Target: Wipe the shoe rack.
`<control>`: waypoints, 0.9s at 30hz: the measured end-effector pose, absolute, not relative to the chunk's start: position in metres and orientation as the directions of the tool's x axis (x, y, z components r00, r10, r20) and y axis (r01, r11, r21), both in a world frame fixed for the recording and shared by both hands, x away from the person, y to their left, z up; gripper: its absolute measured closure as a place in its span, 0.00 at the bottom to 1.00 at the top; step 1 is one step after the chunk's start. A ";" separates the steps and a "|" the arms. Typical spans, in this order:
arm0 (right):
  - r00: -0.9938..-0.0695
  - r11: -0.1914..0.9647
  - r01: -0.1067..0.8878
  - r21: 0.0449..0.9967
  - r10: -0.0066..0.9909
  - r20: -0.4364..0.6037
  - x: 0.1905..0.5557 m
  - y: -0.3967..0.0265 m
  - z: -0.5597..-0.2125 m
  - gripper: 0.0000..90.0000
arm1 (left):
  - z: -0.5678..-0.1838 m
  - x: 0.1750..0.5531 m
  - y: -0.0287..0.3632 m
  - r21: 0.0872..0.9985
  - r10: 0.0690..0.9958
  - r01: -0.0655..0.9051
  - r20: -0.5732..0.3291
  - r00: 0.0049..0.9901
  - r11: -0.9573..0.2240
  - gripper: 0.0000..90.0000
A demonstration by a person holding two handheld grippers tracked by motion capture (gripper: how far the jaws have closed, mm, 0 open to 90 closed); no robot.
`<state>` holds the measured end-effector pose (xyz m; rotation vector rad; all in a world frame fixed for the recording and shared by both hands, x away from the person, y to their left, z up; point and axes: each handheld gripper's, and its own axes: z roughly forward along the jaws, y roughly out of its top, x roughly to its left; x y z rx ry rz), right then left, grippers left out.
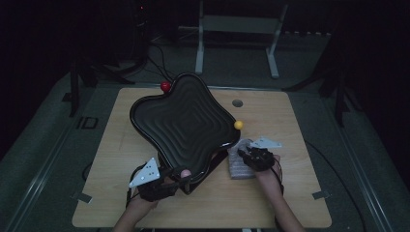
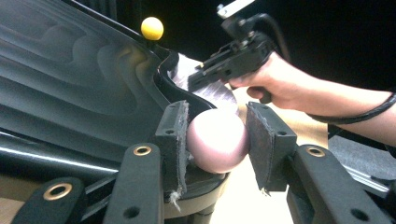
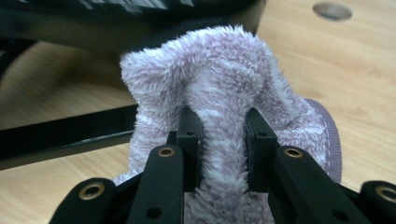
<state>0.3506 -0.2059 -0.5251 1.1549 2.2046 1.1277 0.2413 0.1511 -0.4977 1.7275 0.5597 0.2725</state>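
Observation:
A large black tray (image 1: 183,121) with a wavy rim and ridged inside stands tilted on the wooden table (image 1: 285,193). Round knobs sit at its corners: red (image 1: 165,87) at the far edge, yellow (image 1: 238,124) at the right, pink (image 2: 217,140) at the near corner. My left gripper (image 2: 217,135) is shut on the pink knob, at the tray's near corner (image 1: 183,175). My right gripper (image 3: 223,135) is shut on a fold of a fluffy lilac cloth (image 3: 224,74), which lies against the tray's right near edge (image 1: 238,164).
A small grey disc (image 1: 237,103) is set into the table beyond the tray. A white frame (image 1: 237,29) stands on the dark floor behind the table. The person's forearms come in from the bottom edge.

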 end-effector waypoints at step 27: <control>-0.523 0.307 0.546 0.779 0.852 0.030 0.368 -0.185 -0.528 0.80 | -0.497 0.242 0.151 0.964 0.500 0.225 -0.126 0.857 -0.144 0.67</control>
